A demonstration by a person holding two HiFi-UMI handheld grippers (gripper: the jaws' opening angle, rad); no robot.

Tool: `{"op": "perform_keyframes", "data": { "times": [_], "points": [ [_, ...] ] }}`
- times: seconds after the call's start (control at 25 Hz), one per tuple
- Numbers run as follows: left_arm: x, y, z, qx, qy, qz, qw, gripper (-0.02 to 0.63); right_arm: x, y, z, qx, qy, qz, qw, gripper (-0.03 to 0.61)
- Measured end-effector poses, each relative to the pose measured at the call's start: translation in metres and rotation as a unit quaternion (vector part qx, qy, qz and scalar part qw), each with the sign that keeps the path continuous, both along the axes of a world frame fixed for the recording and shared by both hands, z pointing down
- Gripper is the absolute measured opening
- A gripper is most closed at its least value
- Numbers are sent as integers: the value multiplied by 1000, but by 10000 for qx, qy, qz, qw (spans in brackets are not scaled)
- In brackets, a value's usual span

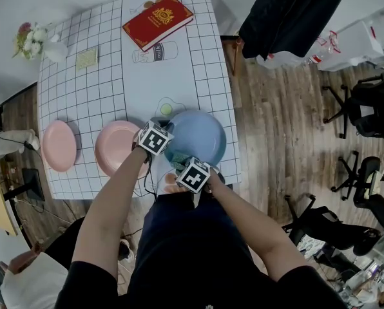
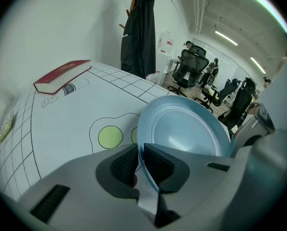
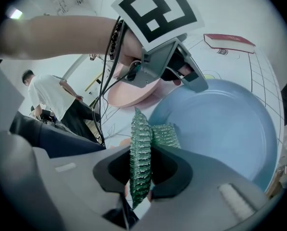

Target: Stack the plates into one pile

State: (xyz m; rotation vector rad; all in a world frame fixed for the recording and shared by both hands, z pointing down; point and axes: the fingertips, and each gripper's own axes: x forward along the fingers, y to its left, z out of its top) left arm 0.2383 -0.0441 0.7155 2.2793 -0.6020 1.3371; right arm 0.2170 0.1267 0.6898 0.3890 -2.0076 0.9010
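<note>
Table [image 1: 140,76] with a white grid cloth fills the upper left and centre of the head view.

Blue plate [image 1: 201,134] is the largest dish. It sits at the lower right of the cloth, near the table's front edge. In the left gripper view the blue plate [image 2: 187,134] fills the centre right and appears tilted, with its near rim running in between the jaws.

Two pink plates lie to its left. The nearer pink plate [image 1: 115,148] is just beside the blue plate, and its right edge is hidden under the left gripper. The far pink plate [image 1: 58,145] is apart from it, at the table's left edge. None of the plates is stacked on another.

A red book [image 1: 157,21] lies at the top centre of the table.

The left gripper [image 1: 165,149] is clamped on the blue plate's left rim; both pads press on the rim [image 2: 141,150].

The right gripper [image 1: 180,165] is at the lower centre, at the blue plate's near rim. Its jaws [image 3: 148,146] pinch a green ridged piece [image 3: 139,153]. What this piece is cannot be determined.

A flower bunch [image 1: 31,40] stands at the table's upper left corner, and a small card [image 1: 87,58] lies just to its right.
</note>
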Motion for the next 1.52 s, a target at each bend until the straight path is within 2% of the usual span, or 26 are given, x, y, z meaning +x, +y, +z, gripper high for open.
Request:
{"op": "perform_keyframes", "data": {
  "times": [0.28, 0.56, 1.04, 1.36, 1.52],
  "points": [
    [1, 0, 1, 8, 29, 32, 10000, 35, -6, -8, 2, 148, -19, 164, 9998, 80],
    [1, 0, 1, 4, 12, 64, 10000, 35, -6, -7, 2, 141, -8, 85, 9999, 78],
    [1, -3, 4, 62, 34, 67, 10000, 35, 10, 9, 5, 16, 220, -326, 9992, 78],
    [1, 0, 1, 4, 8, 83, 10000, 37, 30, 19, 6, 161, 474, -625, 9968, 78],
    [1, 0, 1, 3, -1, 94, 10000, 35, 48, 21, 11, 329, 759, -872, 9927, 78]
  ]
}}
